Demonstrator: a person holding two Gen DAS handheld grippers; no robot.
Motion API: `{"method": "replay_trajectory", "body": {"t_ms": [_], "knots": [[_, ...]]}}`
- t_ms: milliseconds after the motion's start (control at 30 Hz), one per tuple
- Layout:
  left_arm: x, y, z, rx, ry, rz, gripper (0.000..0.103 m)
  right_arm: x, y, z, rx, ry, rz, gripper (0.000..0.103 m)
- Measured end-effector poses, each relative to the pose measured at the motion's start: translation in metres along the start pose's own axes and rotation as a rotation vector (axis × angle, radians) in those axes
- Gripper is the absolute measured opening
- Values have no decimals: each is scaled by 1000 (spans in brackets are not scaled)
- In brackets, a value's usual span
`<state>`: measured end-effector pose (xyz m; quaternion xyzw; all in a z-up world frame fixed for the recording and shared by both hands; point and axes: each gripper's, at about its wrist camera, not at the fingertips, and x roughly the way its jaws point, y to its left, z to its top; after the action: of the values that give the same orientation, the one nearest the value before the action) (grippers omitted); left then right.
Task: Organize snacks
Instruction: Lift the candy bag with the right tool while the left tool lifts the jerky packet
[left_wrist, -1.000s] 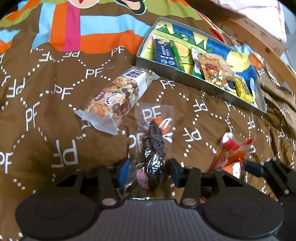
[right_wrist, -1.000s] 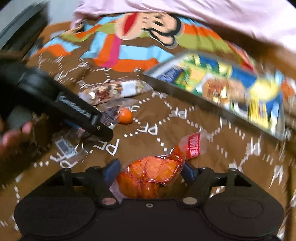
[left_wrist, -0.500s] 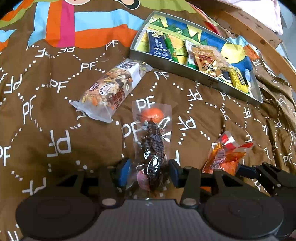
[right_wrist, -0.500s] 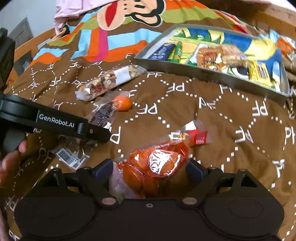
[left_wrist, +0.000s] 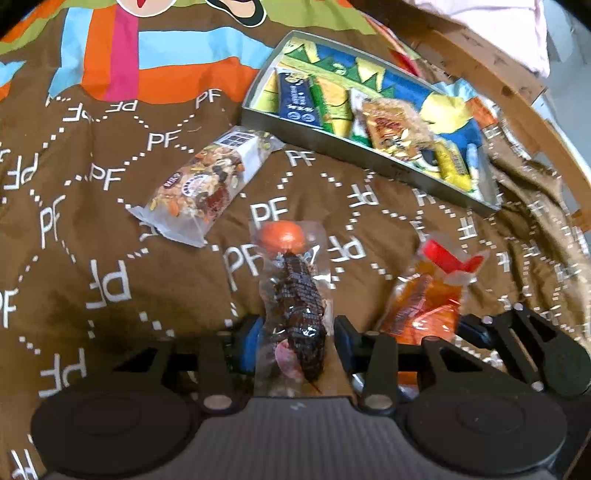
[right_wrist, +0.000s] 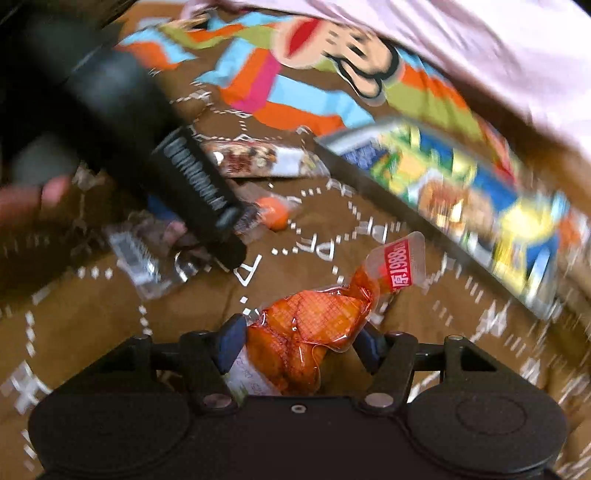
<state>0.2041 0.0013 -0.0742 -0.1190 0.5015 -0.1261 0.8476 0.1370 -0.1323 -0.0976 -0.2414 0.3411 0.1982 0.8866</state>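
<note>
A clear packet with a dark snack and an orange ball (left_wrist: 295, 295) lies on the brown blanket. My left gripper (left_wrist: 297, 338) straddles its near end. Its jaws are closing and the pads stand just beside the film. An orange snack packet with a red tag (right_wrist: 310, 332) sits between the pads of my right gripper (right_wrist: 299, 345). Those jaws are closing and press its sides, and the tag end tilts up. The same packet (left_wrist: 424, 306) shows at the right of the left wrist view. Behind stands the grey tray (left_wrist: 369, 162) with several snack packets inside.
A nut mix packet (left_wrist: 207, 184) lies on the blanket (left_wrist: 92, 258) left of the tray's near corner. A wooden rail (left_wrist: 517, 88) runs behind the tray. Pale pink cloth (right_wrist: 480, 55) is at the back. A hand (right_wrist: 37, 195) holds the left gripper.
The right jaws widened, then closed in on the orange packet, and the right view has rolled and blurred. The left jaws have narrowed slightly around the dark snack packet.
</note>
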Motion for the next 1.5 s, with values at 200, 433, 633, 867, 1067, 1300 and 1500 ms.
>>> {"method": "replay_trajectory", "body": {"t_ms": [200,433,633,867,1067,1300,1500], "knots": [[-4,5,0,-60,8,-68,44,-8,-1,0,-42,-11,-35,63],[9,17,1,-142,46,-85,44,-14,-22,0,47,-15,-77,63],[24,11,3,-110,60,-44,48,-12,-20,-2,34,-6,-73,64],[31,9,5,-88,59,-27,46,-12,-18,-1,25,-15,-68,64],[18,9,3,-91,37,-25,38,-15,-18,-1,28,-28,-77,64],[-6,-2,0,-43,-37,-61,12,-26,-19,1,5,-76,-123,64],[1,-4,-3,-39,-18,-43,12,-32,-20,2,5,-99,-143,64]]}}
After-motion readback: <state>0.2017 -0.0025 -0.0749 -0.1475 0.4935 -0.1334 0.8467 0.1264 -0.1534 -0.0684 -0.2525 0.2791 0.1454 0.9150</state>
